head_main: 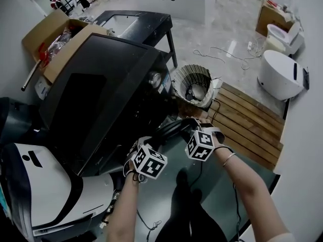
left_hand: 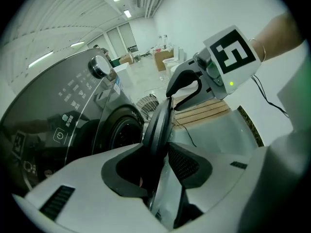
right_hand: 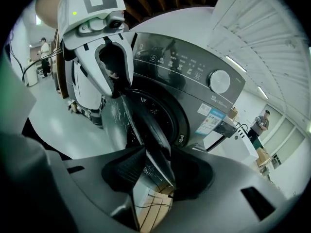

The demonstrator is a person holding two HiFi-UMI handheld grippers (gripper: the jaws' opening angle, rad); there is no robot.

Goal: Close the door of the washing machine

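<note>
As door (left_hand: 159, 123) stands ajar, drum (left_hand: 122, 134) looks dark.

Dark washer, pale floor, black-and-white markers.
The glossy charcoal-grey front-loading washing machine (head_main: 96, 79) has a silver dial (head_main: 155, 78), white panel symbols and a blue-and-white label (right_hand: 210, 118). Its black round-rimmed door (head_main: 169, 129) frames scuffed, mirror-like glass. The left hand-held gripper (left_hand: 158, 166) and the right hand-held gripper (right_hand: 155, 171) are light grey with black ribbed pads, and each carries a cube of black-and-white square markers. The wooden slatted platform (head_main: 247, 125) is honey-brown, the polished stone floor (head_main: 227, 29) pale grey with faint veining, the cardboard box (head_main: 50, 34) tan, and the toilets (head_main: 280, 74) white.
</note>
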